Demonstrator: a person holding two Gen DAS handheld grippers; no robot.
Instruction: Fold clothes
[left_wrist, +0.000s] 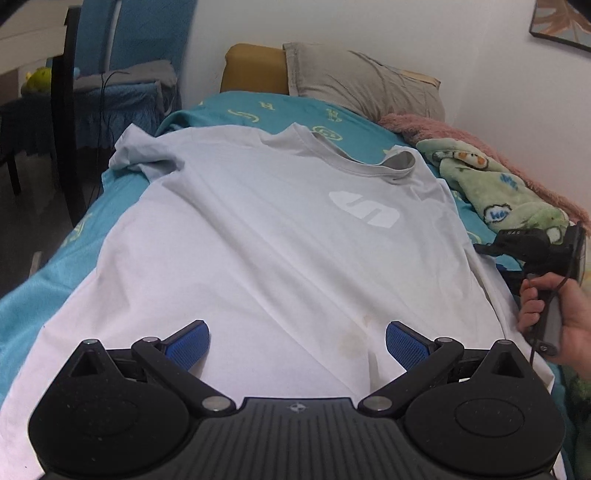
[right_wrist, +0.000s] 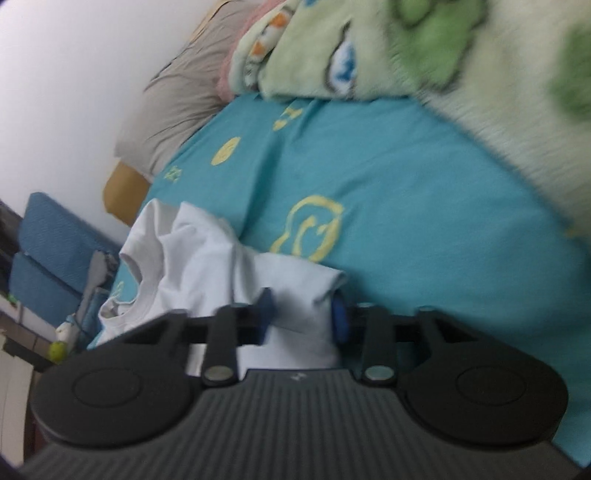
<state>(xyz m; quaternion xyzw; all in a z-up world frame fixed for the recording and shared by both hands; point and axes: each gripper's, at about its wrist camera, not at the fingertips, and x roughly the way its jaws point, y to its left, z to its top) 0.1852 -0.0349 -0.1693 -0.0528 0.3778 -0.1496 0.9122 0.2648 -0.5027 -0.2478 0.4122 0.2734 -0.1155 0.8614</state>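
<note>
My left gripper (left_wrist: 297, 341) sits low over the hem end of the T-shirt (left_wrist: 258, 236), its 2 blue pads (left_wrist: 188, 341) spread wide apart with nothing between them, only the pale cloth lying flat underneath. My right gripper (right_wrist: 303, 319) is drawn in on a bunched fold of the same T-shirt (right_wrist: 207, 251), which I read as the sleeve, with white fabric filling the gap between the blue pads (right_wrist: 340, 319); that view is tilted and blurred, so I can't say how tight the pinch is. From the left wrist I see that right gripper (left_wrist: 532, 243) at the shirt's right edge, with the hand (left_wrist: 554, 314) wrapped round its handle. The shirt lies front up along the bed, collar toward the far end, a white logo (left_wrist: 364, 208) on the chest, the left sleeve (left_wrist: 144, 151) crumpled near the bed's edge, and a faint yellowish stain (left_wrist: 354, 338) just ahead of my left pads. Under it is a teal sheet (left_wrist: 44, 280) with yellow drawings. A green cartoon blanket (left_wrist: 495, 192) and a pink fuzzy one (left_wrist: 461, 133) are heaped along the wall side, and a grey pillow (left_wrist: 365, 81) leans at the head of the bed
</note>
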